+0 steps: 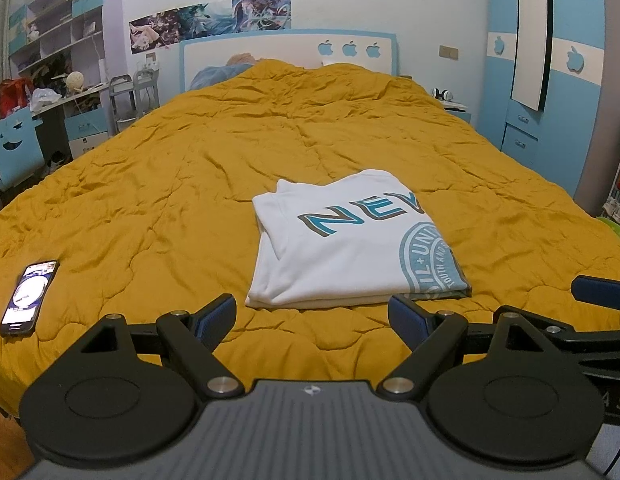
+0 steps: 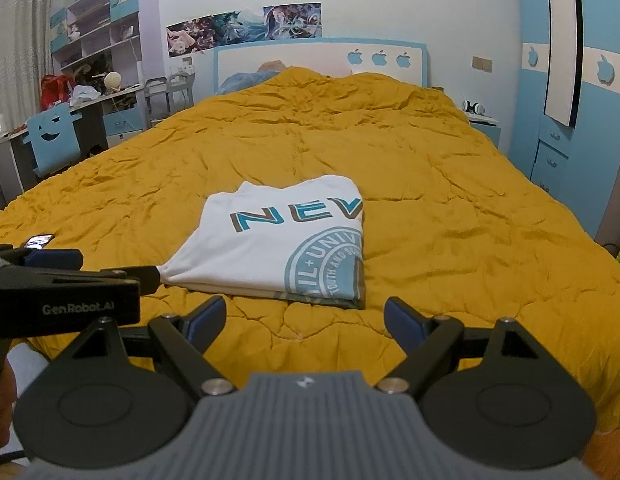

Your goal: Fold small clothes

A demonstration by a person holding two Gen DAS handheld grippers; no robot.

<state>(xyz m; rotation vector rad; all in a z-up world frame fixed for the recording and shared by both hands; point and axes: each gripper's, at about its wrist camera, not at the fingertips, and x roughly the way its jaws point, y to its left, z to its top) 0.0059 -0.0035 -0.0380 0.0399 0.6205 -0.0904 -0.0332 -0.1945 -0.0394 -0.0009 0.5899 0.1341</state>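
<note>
1. Where the mustard quilt (image 1: 189,184) covers the bed, a white T-shirt (image 1: 342,256) lies folded into a flat rectangle near the bed's near edge, its teal "NEV" lettering and round stamp print facing up.
2. The left claw (image 1: 312,316) hovers just short of the shirt's near edge, its blue-padded fingers (image 1: 217,314) spread wide apart with nothing between them.
3. The right claw (image 2: 303,318) sits beside it, fingers likewise wide apart and empty, clear of the shirt's folded corner.
4. A phone (image 1: 27,298) with a lit screen rests on the quilt, well to the left of the shirt.
5. Beyond stand the headboard (image 1: 285,50) and a blue wardrobe (image 1: 570,80).
</note>
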